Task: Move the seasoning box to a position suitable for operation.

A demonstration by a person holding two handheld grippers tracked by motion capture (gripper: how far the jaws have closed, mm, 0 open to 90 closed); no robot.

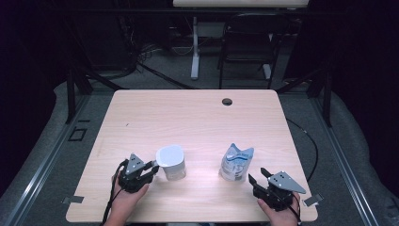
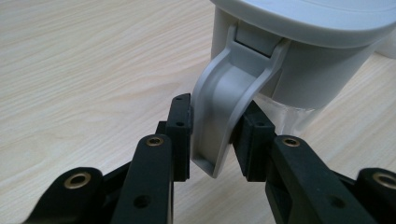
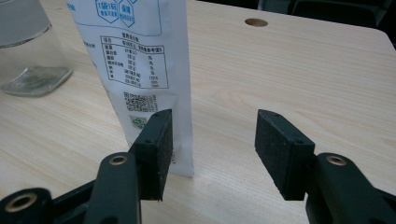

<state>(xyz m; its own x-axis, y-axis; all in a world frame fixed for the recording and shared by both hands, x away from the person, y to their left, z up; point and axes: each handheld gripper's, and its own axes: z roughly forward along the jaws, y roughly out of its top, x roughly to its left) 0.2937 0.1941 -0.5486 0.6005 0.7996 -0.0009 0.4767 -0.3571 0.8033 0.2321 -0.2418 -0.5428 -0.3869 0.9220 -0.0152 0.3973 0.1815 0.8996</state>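
A clear pitcher (image 1: 170, 162) with a grey lid stands on the wooden table (image 1: 188, 117), left of centre near the front. In the left gripper view its grey handle (image 2: 224, 107) curves down between the two black pads. My left gripper (image 1: 154, 165) (image 2: 217, 135) is shut on that handle. A white and blue printed pouch (image 1: 235, 162) (image 3: 144, 60) stands upright to the right of the pitcher. My right gripper (image 1: 258, 175) (image 3: 212, 144) is open just in front of the pouch, whose right edge rises beside the left jaw. The pitcher's clear base (image 3: 28, 51) lies beyond.
A round cable hole (image 1: 227, 101) (image 3: 256, 22) sits near the table's far edge. A dark chair (image 1: 249, 42) and a white desk leg (image 1: 195, 47) stand on the floor beyond. Both hands rest near the table's front edge.
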